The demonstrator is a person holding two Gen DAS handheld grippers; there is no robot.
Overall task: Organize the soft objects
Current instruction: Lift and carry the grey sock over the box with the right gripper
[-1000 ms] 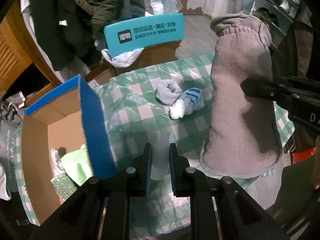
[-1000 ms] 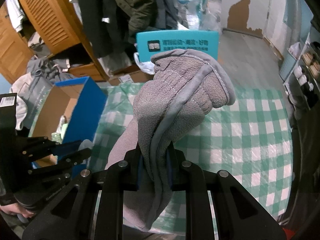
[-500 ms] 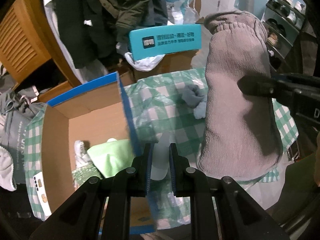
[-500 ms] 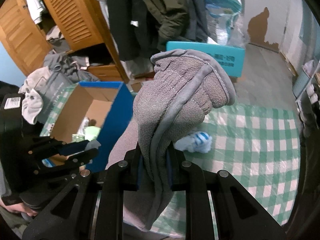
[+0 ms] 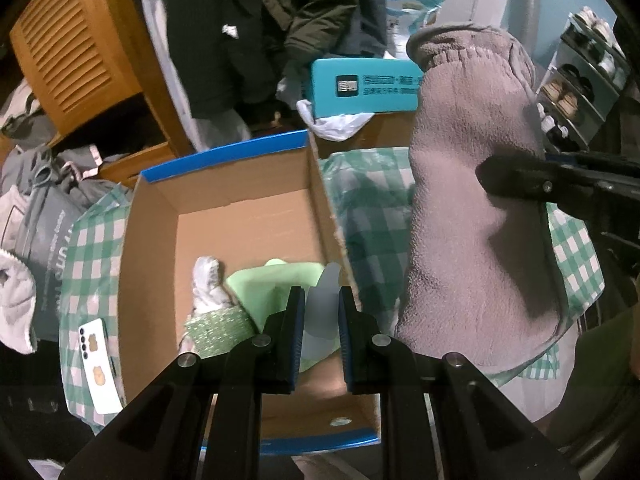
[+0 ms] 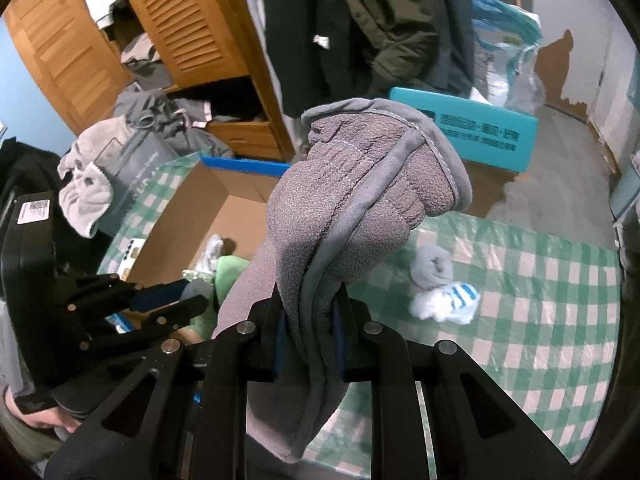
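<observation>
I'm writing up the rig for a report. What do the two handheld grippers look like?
Both grippers, left gripper and right gripper, are matte black with angular frames, silver screws and blue pads inside the fingers. The left one's body carries a white label with a printed code.

Grey glove (image 6: 360, 208), green-checked tablecloth (image 6: 520, 320)

Both hand-held grippers have swung left over the desk (image 5: 580, 256). The left hand-held gripper (image 5: 322, 312), earlier above the checked cloth beside the box (image 5: 224, 184), now hangs over its open inside, above the green cloth (image 5: 272, 284). The right hand-held gripper (image 6: 308, 320) has carried the grey mitt (image 6: 360, 200) closer to the box, leaving the socks (image 6: 440, 292) to its right
</observation>
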